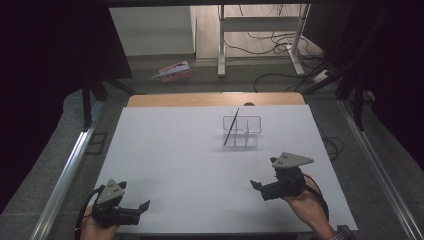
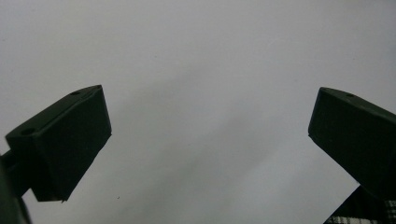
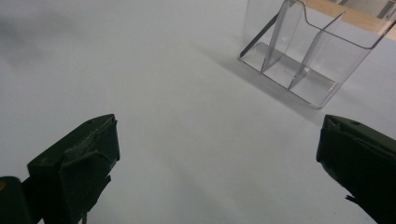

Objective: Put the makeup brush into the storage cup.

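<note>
Pen (image 1: 231, 127) leaning in clear holder (image 1: 242, 131) — both tools, left (image 1: 144, 207) and right (image 1: 256, 186), open, empty, well apart.

White table (image 1: 175, 165), wood strip at far edge. Clear holder (image 1: 242, 131) stands on it; pen (image 1: 231, 127) leans in holder's left compartment.

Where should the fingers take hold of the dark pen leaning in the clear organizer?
Probably the pen's upper end, which sticks out above the clear organizer's rim, coming from above. It leans in the leftmost compartment, its lower end walled in. The right gripper, open, is nearer.
</note>
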Motion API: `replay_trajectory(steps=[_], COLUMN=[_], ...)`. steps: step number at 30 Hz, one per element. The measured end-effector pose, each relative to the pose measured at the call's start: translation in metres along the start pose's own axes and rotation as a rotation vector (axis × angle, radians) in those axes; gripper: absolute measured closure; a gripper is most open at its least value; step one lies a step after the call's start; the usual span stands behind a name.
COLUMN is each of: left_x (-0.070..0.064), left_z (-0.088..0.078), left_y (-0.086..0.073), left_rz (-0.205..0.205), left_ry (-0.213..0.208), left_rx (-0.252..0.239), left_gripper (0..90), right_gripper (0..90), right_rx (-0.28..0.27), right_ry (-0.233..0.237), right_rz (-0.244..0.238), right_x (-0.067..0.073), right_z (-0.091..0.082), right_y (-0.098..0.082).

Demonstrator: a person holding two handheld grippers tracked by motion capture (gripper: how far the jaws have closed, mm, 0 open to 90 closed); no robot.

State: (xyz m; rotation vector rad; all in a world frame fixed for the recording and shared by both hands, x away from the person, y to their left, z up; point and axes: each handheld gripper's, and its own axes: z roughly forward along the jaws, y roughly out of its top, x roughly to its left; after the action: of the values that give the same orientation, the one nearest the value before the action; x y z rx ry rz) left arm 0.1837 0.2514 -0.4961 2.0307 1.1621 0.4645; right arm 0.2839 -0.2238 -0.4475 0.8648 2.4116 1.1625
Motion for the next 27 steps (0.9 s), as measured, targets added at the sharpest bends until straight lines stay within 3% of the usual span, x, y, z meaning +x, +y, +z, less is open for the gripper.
replay_trajectory(steps=[27], left_x=[0.001], left_z=[0.0], left_y=[0.0], left_rz=[-0.004], left_ry=[0.014], left_rx=[-0.001], left_gripper=[0.0], right_gripper=[0.0], right_rx=[0.029], right_ry=[-0.039], right_rz=[0.009], right_x=[0.002], right_z=[-0.019], right_y=[-0.023])
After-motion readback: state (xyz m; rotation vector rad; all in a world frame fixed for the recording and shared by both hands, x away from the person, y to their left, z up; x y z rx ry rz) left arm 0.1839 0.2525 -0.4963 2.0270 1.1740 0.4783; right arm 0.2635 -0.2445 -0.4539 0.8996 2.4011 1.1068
